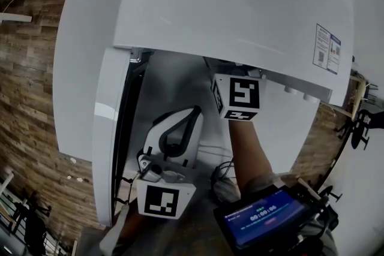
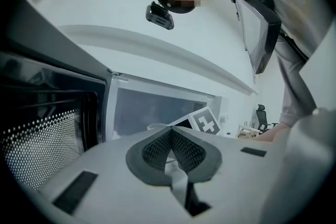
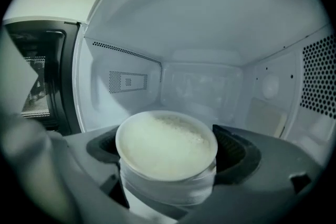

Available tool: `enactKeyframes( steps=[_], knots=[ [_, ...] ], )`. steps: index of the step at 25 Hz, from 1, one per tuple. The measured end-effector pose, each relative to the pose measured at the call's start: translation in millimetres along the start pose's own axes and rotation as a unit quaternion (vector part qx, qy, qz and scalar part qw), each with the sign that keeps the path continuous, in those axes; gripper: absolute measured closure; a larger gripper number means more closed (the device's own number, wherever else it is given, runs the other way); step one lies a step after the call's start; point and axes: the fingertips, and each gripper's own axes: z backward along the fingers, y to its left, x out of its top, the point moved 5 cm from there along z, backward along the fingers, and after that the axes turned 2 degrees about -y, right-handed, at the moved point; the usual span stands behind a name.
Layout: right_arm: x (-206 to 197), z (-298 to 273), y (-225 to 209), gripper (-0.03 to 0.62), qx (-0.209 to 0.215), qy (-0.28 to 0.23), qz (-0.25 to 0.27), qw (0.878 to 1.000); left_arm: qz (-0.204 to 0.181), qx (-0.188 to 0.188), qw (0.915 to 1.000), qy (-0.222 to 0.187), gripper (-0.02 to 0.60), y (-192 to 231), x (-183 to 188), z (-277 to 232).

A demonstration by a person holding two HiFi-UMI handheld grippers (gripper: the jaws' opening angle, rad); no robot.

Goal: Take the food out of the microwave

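So far only the door (image 2: 47, 139) of the one microwave (image 1: 240, 3) stands open; the single white cup of food (image 3: 166, 139) sits inside the cavity, low in the middle of the right gripper view. The right tool (image 3: 167, 157) has its jaws spread wide either side of that cup without visibly pressing it, so gripping and lifting out remain. The left tool (image 2: 171, 150), second of two, is closed on nothing.

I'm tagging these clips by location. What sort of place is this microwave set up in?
Probably an office or lab rather than a home kitchen. Beyond the open microwave an office chair stands in a plain white room, and the floor is wood-look plank running out to more work furniture.
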Motion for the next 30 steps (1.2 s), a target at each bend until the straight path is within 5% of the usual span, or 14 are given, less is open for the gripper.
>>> enactKeyframes(
  steps=[15, 30],
  knots=[
    [4.4, 90.4, 21.6, 0.074, 0.06, -0.047, 0.016, 0.997, -0.022, 0.017, 0.9993, -0.023, 0.575, -58.6, 10.8, 32.5],
    [-93.0, 187.2, 1.7, 0.074, 0.074, 0.039, 0.003, 0.996, -0.03, -0.005, 0.9992, -0.025, 0.575, -127.2, 1.5, 43.0]
  ],
)
